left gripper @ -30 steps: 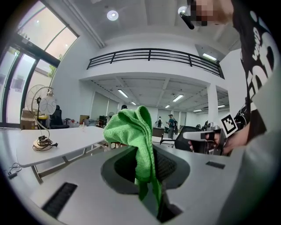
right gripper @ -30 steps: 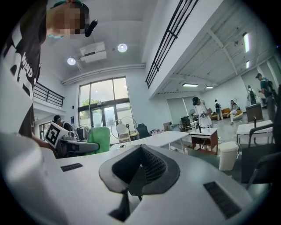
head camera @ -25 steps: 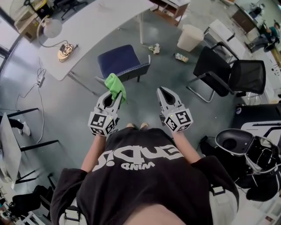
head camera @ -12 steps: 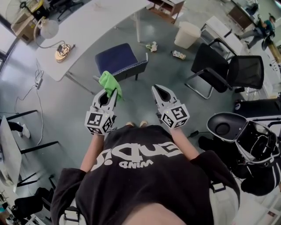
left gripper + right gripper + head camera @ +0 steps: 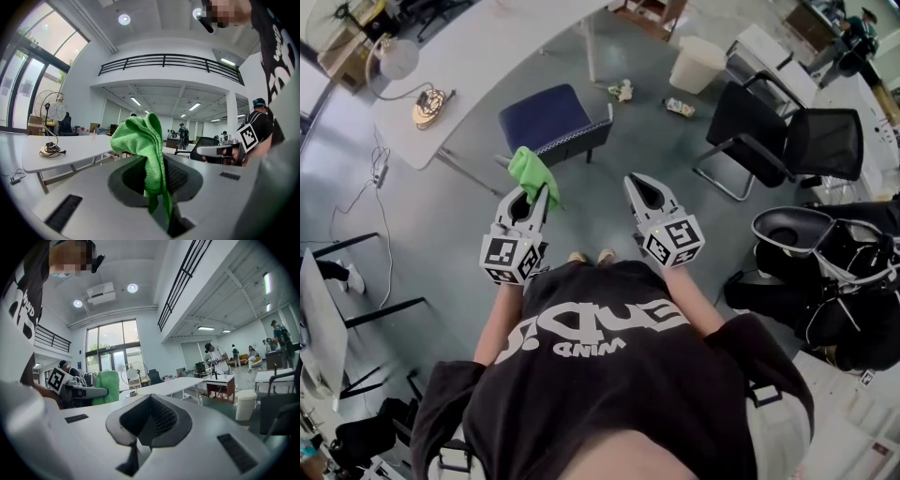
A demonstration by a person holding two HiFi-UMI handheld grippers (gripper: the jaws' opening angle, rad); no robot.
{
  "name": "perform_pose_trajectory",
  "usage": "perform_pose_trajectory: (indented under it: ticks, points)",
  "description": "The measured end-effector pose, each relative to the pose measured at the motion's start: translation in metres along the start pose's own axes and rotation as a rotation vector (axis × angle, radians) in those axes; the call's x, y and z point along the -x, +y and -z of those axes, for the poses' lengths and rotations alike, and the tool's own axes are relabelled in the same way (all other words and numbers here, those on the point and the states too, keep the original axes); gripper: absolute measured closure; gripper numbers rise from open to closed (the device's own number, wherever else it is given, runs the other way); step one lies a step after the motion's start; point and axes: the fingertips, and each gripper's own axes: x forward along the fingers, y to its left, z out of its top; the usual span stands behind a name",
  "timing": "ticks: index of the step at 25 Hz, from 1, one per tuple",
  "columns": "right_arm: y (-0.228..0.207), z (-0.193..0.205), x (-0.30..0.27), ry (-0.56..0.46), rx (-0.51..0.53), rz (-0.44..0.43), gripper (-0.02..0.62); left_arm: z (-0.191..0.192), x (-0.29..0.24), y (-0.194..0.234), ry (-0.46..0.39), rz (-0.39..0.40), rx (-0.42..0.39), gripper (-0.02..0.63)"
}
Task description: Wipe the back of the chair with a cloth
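A bright green cloth (image 5: 533,173) hangs bunched from my left gripper (image 5: 532,195), whose jaws are shut on it; in the left gripper view the cloth (image 5: 149,154) fills the gap between the jaws. My right gripper (image 5: 639,187) is held level beside it, shut with nothing in it (image 5: 140,427). Just ahead of both grippers stands a blue chair (image 5: 546,120), its dark backrest edge (image 5: 581,147) towards me. The grippers hang above the floor, short of that backrest.
A white table (image 5: 478,66) with a lamp and cable coil lies beyond the blue chair. A black chair (image 5: 787,141) stands at the right, a white bin (image 5: 698,64) behind it. Black bags and a bucket (image 5: 825,272) crowd the right. Grey floor lies to the left.
The blue chair and floor have slid slightly up and left in the head view as I shift forward. Both grippers keep their pose; the cloth stays held.
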Motion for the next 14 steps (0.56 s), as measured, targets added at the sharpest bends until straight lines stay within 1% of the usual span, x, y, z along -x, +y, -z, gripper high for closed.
perform_pose_trajectory:
  ticks: [8, 14]
  points:
    - [-0.001, -0.0001, 0.0042, 0.002, -0.006, 0.009, 0.598, 0.0031, -0.0003, -0.0085, 0.01, 0.015, 0.003, 0.541]
    - [-0.0007, -0.0009, 0.0044, -0.002, -0.004, 0.008, 0.598, 0.0042, -0.0003, -0.0085, 0.009, 0.012, 0.002, 0.541]
